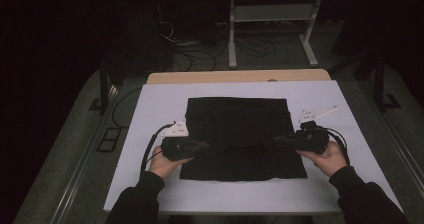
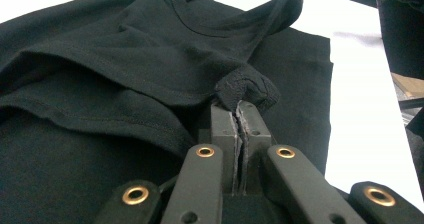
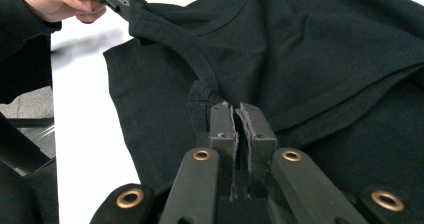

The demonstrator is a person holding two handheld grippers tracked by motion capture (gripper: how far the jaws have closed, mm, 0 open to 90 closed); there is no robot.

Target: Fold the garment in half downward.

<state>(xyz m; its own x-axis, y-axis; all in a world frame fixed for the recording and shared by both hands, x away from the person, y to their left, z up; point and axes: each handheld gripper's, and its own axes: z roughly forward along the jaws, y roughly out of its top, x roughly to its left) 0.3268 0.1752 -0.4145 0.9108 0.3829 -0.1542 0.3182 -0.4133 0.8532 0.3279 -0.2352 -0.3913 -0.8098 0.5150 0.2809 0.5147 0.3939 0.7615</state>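
A black T-shirt (image 1: 240, 134) lies partly folded in the middle of a white board (image 1: 150, 104). My left gripper (image 1: 202, 146) is shut on a bunched bit of the shirt's edge at its left side; in the left gripper view the cloth (image 2: 247, 86) sticks out between the closed jaws. My right gripper (image 1: 277, 140) is shut on the shirt's edge at the right side, with a ribbed hem (image 3: 200, 101) pinched in the jaws. The stretch of fabric between the two grippers is lifted off the layer below.
The white board rests on a wooden table (image 1: 240, 76). Beyond it stand a white metal frame (image 1: 270, 29) and loose cables (image 1: 200, 54) on the floor. Bare board shows to the left, right and front of the shirt.
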